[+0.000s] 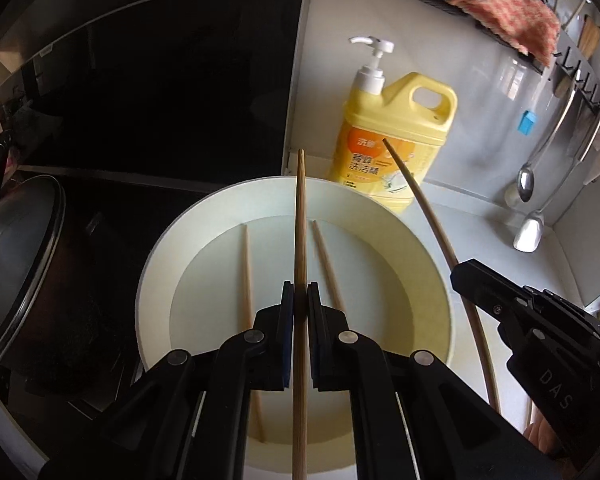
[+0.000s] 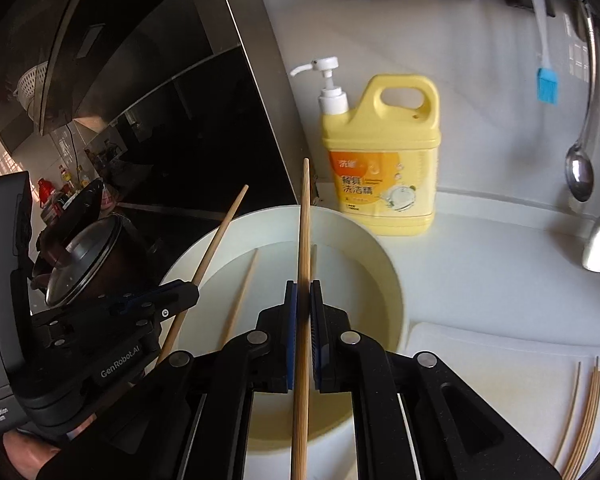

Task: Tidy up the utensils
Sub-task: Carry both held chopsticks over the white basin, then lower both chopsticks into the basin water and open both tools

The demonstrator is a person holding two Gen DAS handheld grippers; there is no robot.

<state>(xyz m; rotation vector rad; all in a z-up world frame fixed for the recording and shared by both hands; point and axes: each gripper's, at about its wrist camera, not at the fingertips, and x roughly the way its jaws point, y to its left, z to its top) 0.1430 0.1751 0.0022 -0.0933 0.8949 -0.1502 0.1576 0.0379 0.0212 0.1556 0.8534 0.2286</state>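
Left gripper: your jaws are clamped on one chopstick; its long axis runs straight ahead along the fingers, tip toward the soap bottle.
Right gripper: same, pinched tight on its own chopstick, pointing forward.
Below you: white bowl sits under both grippers, two loose chopsticks lying inside, lengthwise to your view.
Key relation: finished pile of chopsticks lies on the white board to the right of the bowl, so your right hand is nearer; judged, carry both sticks rightward and lay them parallel to that pile.
Far: ladles hang on the wall.
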